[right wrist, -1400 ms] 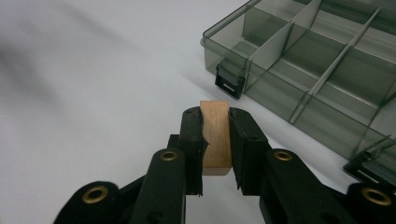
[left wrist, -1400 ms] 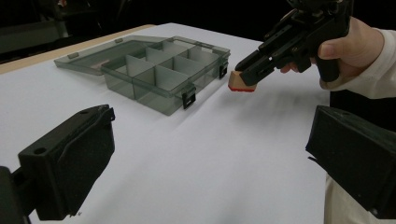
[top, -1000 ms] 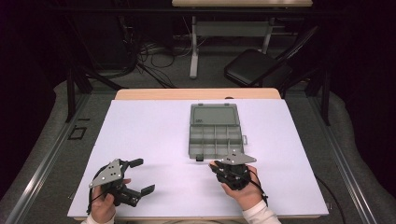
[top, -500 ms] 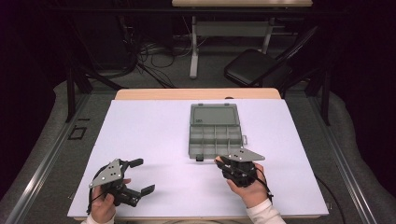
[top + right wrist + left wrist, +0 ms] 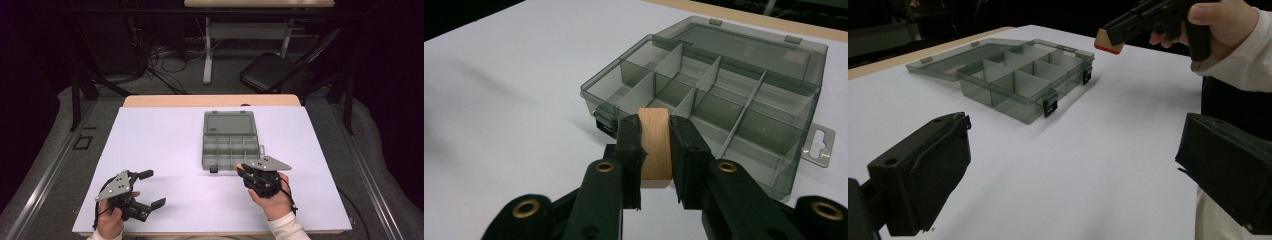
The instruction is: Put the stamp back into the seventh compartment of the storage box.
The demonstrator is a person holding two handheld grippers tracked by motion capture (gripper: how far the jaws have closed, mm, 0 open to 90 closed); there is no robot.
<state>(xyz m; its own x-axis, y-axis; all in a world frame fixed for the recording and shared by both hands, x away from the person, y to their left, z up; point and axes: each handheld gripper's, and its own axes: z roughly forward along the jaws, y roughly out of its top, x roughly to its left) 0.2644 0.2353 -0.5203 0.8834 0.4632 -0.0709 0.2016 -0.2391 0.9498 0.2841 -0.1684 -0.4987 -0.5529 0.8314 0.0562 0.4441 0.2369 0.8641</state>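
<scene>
A smoky-grey clear organiser box (image 5: 204, 152) lies open on the white table top, lid folded back, its divided compartments showing nothing inside (image 5: 596, 95) (image 5: 1013, 102). My right gripper (image 5: 242, 170) hovers just in front of the box's near right corner, shut on a small wooden block (image 5: 655, 145). The block stands upright between the pads and its underside is red (image 5: 1108, 41). My left gripper (image 5: 151, 189) rests at the front left of the table, open, with nothing between its black jaws (image 5: 1073, 160).
White sheet (image 5: 165, 145) covers the table, with a wooden edge (image 5: 210, 101) at the far side. Two black latches hang at the box's front wall (image 5: 1049, 105). A black chair (image 5: 272, 72) and cables sit on the floor beyond the table.
My right gripper with the block has shifted slightly to the right beside the box's front corner. The left gripper has stayed where it was.
</scene>
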